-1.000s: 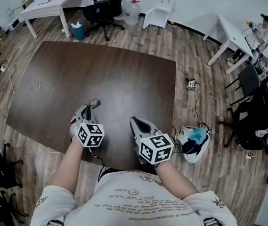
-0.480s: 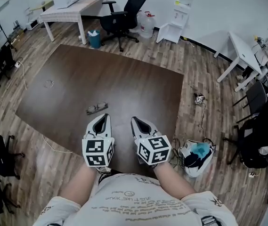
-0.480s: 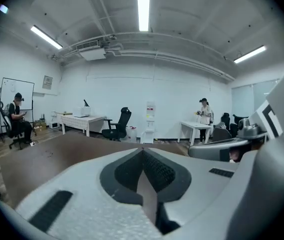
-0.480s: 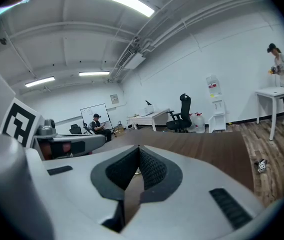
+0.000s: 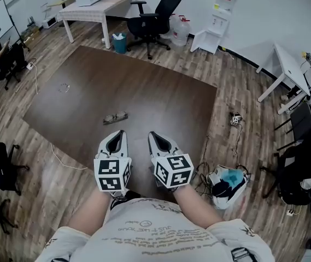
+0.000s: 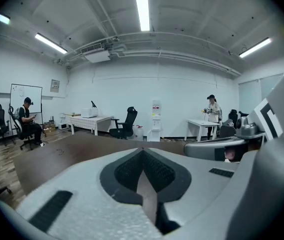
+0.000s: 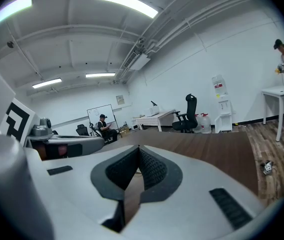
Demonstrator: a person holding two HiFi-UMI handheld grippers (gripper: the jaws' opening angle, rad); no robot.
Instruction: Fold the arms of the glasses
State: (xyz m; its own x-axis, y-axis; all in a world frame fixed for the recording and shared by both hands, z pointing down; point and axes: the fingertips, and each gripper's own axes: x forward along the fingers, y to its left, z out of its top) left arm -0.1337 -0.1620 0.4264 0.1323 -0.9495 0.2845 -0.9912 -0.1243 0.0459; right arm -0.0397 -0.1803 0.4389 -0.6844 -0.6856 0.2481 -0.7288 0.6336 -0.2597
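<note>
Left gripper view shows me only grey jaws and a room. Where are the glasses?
Observer: The glasses lie on the table, just ahead of the left gripper. Nothing touches them.
Operator: Is the other one holding anything?
Observer: No. The right gripper has its jaws together with nothing between them.
</note>
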